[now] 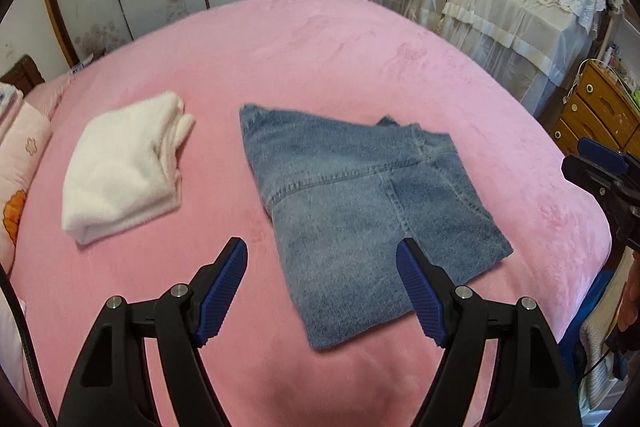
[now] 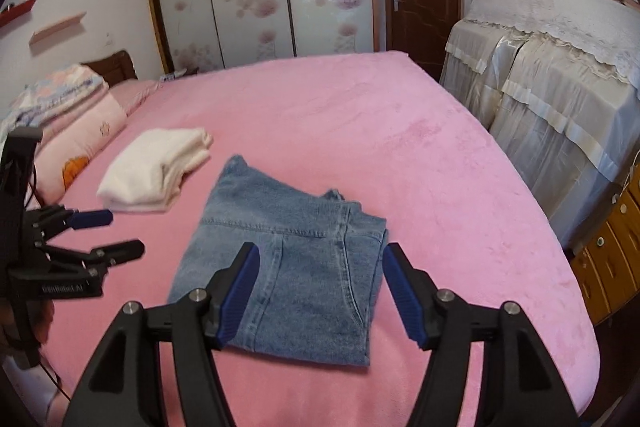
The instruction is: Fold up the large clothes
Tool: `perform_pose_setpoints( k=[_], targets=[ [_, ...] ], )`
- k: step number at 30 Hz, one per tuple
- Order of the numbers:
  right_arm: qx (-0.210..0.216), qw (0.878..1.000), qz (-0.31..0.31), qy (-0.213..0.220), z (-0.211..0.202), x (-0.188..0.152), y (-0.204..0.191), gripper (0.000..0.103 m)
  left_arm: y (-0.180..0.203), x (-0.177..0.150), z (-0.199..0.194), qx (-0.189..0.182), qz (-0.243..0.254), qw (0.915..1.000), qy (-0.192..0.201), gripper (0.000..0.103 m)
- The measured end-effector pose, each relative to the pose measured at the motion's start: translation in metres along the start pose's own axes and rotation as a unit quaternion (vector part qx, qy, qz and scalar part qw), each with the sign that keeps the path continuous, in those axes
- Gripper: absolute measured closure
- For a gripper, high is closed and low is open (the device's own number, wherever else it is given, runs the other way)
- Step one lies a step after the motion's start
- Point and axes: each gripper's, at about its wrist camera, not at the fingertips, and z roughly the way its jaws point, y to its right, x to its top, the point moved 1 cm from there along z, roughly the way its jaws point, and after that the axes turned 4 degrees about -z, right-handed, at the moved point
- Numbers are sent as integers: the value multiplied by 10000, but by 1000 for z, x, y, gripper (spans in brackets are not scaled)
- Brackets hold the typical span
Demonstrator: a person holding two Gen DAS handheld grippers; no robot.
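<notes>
The jeans lie folded into a compact rectangle on the near middle of the pink bed, with a folded white fleece garment to their left, a little farther away and apart from them. The left gripper and the right gripper both hover over the jeans with jaws spread, holding nothing. Folding appears essentially finished; at most a last tidy or stacking seems left.
</notes>
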Motion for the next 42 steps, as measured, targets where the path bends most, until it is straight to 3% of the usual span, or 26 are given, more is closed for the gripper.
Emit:
perform_pose_setpoints(
  k=[3, 6, 9, 15, 19, 21, 26, 31, 33, 36, 42],
  targets=[
    [25, 9987, 187, -474, 22, -8, 11, 24, -7, -3, 19, 45, -77, 9997, -246, 27],
    [273, 9950, 459, -842, 43, -20, 26, 24, -16, -9, 46, -532, -192, 9962, -658, 27],
    [401, 9900, 736, -1138, 67, -37, 42, 24, -26, -18, 71, -1176, -457, 9871, -985, 27],
    [913, 9700, 1491, -1688, 123, -64, 79, 24, -44, -22, 114, -1546, -868, 9780, -1103, 27],
    [1475, 9499, 2059, -1830, 158, -72, 96, 24, -58, -18, 147, -1821, -1274, 9651, -1389, 27],
    [1722, 9412, 2230, -1862, 176, -74, 101, 24, -61, -15, 157, -1864, -1328, 9631, -1415, 26],
    [2235, 9248, 2300, -2045, 214, -75, 98, 24, -69, -10, 188, -1960, -1563, 9553, -1566, 21],
    [2930, 9076, 2324, -1910, 242, -70, 84, 23, -72, -11, 213, -2190, -1718, 9461, -1654, 12],
    [3037, 9063, 2255, -1888, 250, -67, 79, 23, -73, -12, 221, -2296, -1806, 9421, -1645, 11],
    [3125, 9086, 1978, -1940, 259, -63, 70, 23, -68, -11, 230, -2345, -1782, 9422, -1595, 7],
    [2985, 9178, 1404, -2212, 264, -54, 57, 26, -50, -5, 235, -2046, -1401, 9544, -1661, 5]
  ],
)
